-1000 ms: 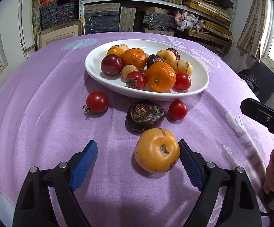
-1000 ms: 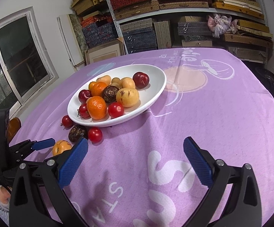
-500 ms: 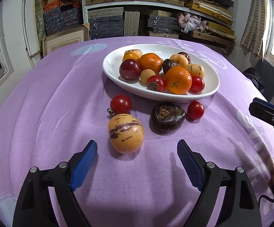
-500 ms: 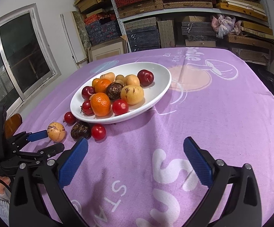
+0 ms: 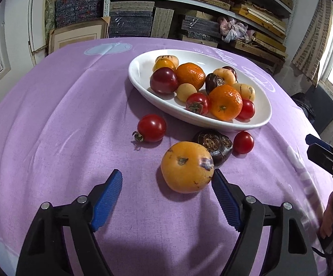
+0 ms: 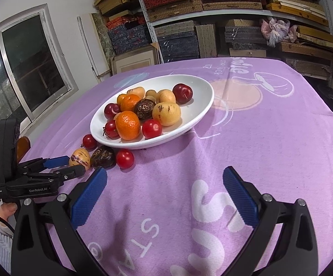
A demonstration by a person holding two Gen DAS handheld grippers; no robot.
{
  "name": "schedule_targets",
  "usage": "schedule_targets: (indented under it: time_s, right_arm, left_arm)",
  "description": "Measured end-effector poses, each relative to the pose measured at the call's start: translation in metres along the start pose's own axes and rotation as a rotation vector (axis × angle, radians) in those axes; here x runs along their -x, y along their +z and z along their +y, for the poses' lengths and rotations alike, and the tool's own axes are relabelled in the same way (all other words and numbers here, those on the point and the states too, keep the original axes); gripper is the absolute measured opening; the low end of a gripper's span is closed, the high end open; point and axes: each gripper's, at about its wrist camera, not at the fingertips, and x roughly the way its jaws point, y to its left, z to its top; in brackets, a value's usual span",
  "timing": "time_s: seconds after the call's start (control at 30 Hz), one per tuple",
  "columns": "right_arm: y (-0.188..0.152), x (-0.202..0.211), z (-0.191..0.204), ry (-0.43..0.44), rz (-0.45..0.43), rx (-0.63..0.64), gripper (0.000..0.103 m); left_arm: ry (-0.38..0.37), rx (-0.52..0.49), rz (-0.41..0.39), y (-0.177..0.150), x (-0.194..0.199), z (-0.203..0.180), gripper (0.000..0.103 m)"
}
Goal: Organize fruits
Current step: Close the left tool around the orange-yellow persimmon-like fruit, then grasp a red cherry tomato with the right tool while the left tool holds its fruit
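Sitting on a purple tablecloth [image 5: 51,138], a white oval bowl [image 5: 254,124] holds a heap of fruit: two mandarins [image 5: 225,102], dark red plums [image 5: 163,80], cherry tomatoes [image 5: 247,109], pale yellow speckled fruits [image 5: 244,90] and a dark brown wrinkled fruit [image 5: 213,81]. Behind the table, shelves [image 6: 212,11] carry stacked flat boxes.

Four pieces lie loose on the cloth just in front of the bowl. An orange-yellow speckled fruit [image 5: 187,167] is nearest the left gripper [image 5: 166,184]. A dark wrinkled fruit [image 5: 217,145] touches it from behind, with a small cherry tomato [image 5: 243,142] just beside that one. A larger stemmed tomato [image 5: 151,127] lies apart, to the left in the left wrist view.

The left gripper's jaws are closing, and the orange-yellow fruit lies partly between them, at the tips. In the left wrist view it sits close against the right-hand blue pad [image 5: 224,195]; whether they touch cannot be told. The other pad stands well clear of it. From the right wrist view the same fruit [image 6: 79,157] sits at the left gripper's fingertips [image 6: 58,161], resting on the cloth.

The right gripper [image 6: 164,191] hovers with its jaws wide apart and nothing between them, over the white lettering on the cloth, well away from the loose fruit.
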Motion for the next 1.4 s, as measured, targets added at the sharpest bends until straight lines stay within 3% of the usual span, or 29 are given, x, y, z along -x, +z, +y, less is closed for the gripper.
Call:
schedule_targets:
  time_s: [0.17, 0.27, 0.77, 0.8, 0.93, 1.2, 1.4]
  right_arm:
    - [-0.002, 0.0, 0.001, 0.005, 0.001, 0.006, 0.099]
    - [-0.002, -0.001, 0.001, 0.006, 0.004, 0.007, 0.099]
    - [-0.003, 0.0, 0.009, 0.064, 0.009, 0.039, 0.098]
    - [-0.003, 0.0, 0.011, 0.069, 0.01, 0.046, 0.095]
    - [-0.003, -0.011, 0.025, 0.1, 0.068, 0.1, 0.059]
    - [0.006, -0.057, 0.059, 0.041, 0.197, 0.2, 0.041]
    - [0.01, -0.077, 0.072, 0.0, 0.213, 0.214, 0.034]
  left_arm:
    - [-0.039, -0.006, -0.002, 0.004, -0.004, -0.005, 0.053]
    - [-0.058, -0.046, -0.011, 0.004, -0.003, -0.015, 0.052]
    - [-0.096, -0.001, -0.01, 0.001, -0.002, -0.005, 0.046]
    - [-0.097, 0.006, -0.01, 0.001, -0.001, -0.003, 0.046]
    - [-0.09, 0.002, -0.009, 0.001, -0.001, -0.003, 0.047]
    - [-0.11, 0.021, -0.005, 0.002, -0.002, 0.001, 0.047]
    - [-0.114, 0.021, 0.0, 0.002, -0.002, 0.003, 0.047]
